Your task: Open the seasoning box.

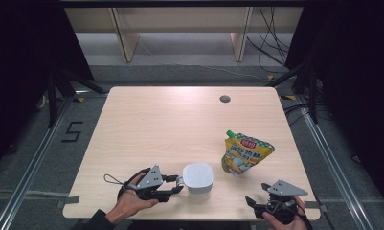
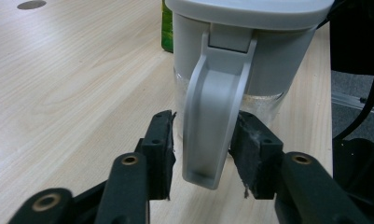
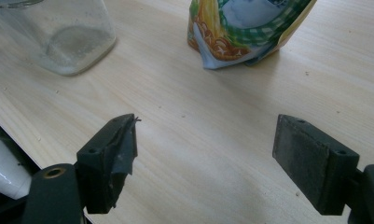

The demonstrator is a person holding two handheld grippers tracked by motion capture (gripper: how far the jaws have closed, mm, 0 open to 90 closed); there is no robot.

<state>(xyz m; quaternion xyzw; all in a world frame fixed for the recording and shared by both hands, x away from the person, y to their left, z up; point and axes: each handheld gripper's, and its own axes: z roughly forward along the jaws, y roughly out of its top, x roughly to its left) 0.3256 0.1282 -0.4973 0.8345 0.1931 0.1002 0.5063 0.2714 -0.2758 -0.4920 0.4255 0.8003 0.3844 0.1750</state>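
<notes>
Gripping the jug (image 1: pixel 198 177) handle (image 2: pixel 211 126) w/ left tongs (image 2: pixel 204 151): jaws straddle it, a slight gap at the left pad, not clamped. Jug sits near surface (image 1: pixel 146 129) front edge. Squeeze square on mid-handle before lifting. Right tongs (image 3: pixel 205 156) wide apart, idle; pouch (image 1: pixel 244 153) beyond.

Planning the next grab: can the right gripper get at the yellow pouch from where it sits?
Probably yes. The right gripper is open, and bare table lies between it and the yellow pouch.

Grey-lidded clear jug (image 1: pixel 197 178), yellow green-checked pouch (image 1: pixel 244 154)
</notes>
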